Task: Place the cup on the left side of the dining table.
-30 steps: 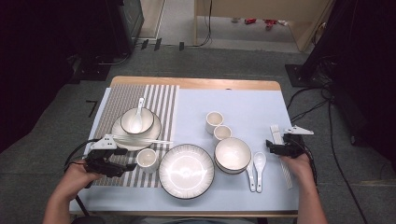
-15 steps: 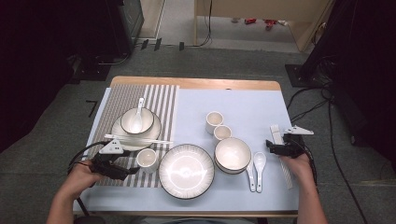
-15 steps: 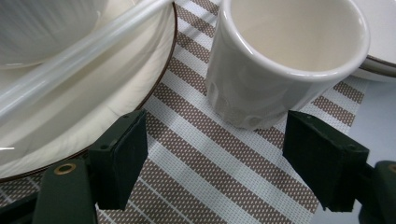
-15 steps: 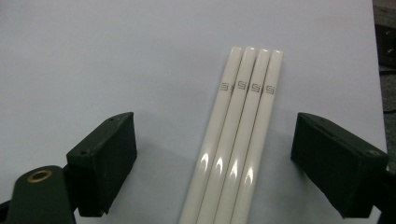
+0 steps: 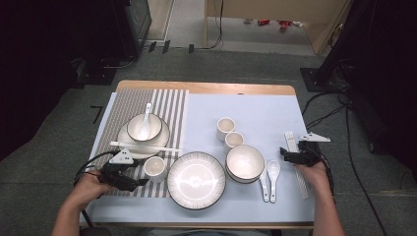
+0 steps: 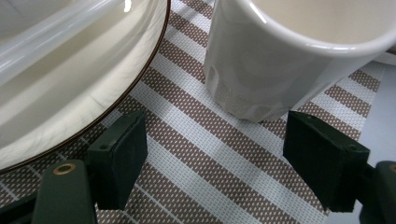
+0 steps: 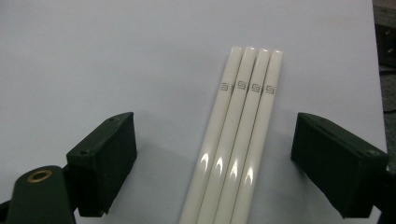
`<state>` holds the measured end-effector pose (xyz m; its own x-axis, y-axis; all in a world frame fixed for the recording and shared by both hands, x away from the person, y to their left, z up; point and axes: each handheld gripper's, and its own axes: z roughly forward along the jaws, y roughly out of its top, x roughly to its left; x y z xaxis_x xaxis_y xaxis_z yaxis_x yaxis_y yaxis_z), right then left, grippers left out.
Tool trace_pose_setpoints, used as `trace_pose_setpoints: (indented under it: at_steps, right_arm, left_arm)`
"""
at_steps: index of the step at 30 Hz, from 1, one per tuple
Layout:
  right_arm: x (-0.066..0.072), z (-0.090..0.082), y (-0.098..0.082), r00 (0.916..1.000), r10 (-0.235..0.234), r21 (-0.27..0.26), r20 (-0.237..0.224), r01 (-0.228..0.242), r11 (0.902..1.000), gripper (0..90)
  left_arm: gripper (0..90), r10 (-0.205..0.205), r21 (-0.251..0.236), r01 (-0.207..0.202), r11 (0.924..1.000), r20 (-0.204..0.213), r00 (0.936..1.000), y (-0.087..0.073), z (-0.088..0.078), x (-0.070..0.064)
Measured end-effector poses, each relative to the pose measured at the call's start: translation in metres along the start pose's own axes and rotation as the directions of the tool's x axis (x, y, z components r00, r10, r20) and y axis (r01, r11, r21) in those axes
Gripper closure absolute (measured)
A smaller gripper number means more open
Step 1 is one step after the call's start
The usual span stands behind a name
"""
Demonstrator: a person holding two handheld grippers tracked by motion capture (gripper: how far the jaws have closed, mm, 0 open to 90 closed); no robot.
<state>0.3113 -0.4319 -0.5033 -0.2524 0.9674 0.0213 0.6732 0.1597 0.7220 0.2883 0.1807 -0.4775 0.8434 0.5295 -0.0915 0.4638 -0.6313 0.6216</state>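
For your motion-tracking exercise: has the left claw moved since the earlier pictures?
Yes. The left claw has slid rightward along the striped mat, closer to the small cup.

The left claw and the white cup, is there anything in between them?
Nothing but striped mat. In the left gripper view the left claw is open, and the cup stands just past its pads, not yet between them.

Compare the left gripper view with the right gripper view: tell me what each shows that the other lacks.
Left gripper view: a white cup standing on the striped placemat, with a dark-rimmed plate beside it; the cup lies just beyond the open jaws, untouched.
Right gripper view: four white chopsticks lying side by side on the pale blue cloth, between the open jaws.
Both: two black jaws standing wide apart, holding nothing.
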Motion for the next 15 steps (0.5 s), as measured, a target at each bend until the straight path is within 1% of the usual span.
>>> trace_pose_setpoints:
  at_steps: [3, 15]
  right_arm:
    - [0.0, 0.0, 0.0, 1.0, 0.0, -0.001, 0.0, 0.0, 1.0, 13.8]
    - [0.0, 0.0001, 0.0, 1.0, 0.0, 0.0, 0.001, 0.0, 1.0, 13.8]
  left_arm:
    - [22.8, -0.008, 0.005, 0.008, 1.0, -0.003, 1.0, -0.001, 0.0018, 0.0022]
    - [20.2, 0.02, -0.026, -0.02, 0.9995, -0.009, 0.9998, -0.0049, 0.004, 0.003]
